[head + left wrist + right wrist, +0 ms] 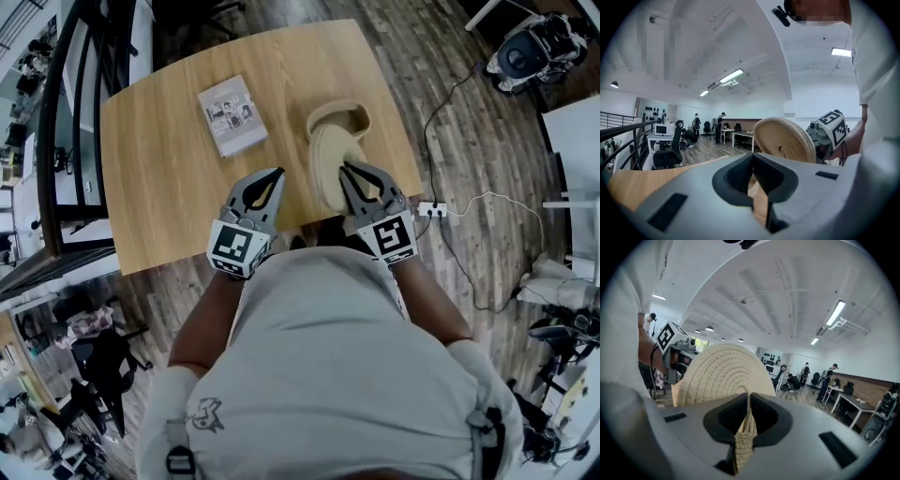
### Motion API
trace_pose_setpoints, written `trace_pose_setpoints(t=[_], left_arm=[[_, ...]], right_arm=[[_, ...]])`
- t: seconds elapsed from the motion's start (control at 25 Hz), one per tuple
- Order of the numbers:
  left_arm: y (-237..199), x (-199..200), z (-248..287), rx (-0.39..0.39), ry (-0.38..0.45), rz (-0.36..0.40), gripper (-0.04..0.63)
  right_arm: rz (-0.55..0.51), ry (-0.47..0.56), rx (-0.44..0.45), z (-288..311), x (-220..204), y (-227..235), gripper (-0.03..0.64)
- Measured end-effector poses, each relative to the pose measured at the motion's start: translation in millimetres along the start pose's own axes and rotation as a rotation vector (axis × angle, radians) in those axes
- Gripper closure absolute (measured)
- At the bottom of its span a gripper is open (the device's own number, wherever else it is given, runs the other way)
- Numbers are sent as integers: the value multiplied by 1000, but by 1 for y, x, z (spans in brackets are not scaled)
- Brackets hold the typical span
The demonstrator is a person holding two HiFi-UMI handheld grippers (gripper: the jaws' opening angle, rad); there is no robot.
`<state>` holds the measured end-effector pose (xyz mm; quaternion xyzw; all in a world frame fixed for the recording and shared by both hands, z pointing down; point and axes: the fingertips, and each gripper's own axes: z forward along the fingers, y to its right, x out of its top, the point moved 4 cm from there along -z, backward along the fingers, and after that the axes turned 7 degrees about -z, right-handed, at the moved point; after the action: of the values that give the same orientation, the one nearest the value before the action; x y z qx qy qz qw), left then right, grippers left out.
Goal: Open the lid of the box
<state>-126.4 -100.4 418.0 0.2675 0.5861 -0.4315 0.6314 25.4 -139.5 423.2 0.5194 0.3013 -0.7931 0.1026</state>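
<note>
The woven lid (328,167) stood on edge on the person's side of the open box (362,114), which sat on the bench (159,169). Only the right gripper view showed the lid's edge pinched between the jaws of the right hand-held gripper (748,397). Left of the box, the left hand-held gripper (753,161) was pressed together, empty.

The bench (159,187) is a light wooden top with rounded corners, standing on a dark plank floor (412,47). Two things lie on it, apart from each other: a thin printed booklet (232,114) lying flat, and to its right a round woven box (364,117), open-topped.
</note>
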Motion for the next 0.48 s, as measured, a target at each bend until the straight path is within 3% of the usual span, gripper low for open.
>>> trace_pose_setpoints(t=[0.48], left_arm=[[33,8,-47,-67,29,3,589]], right_arm=[[78,-28,-64,-55,6,-30,584]])
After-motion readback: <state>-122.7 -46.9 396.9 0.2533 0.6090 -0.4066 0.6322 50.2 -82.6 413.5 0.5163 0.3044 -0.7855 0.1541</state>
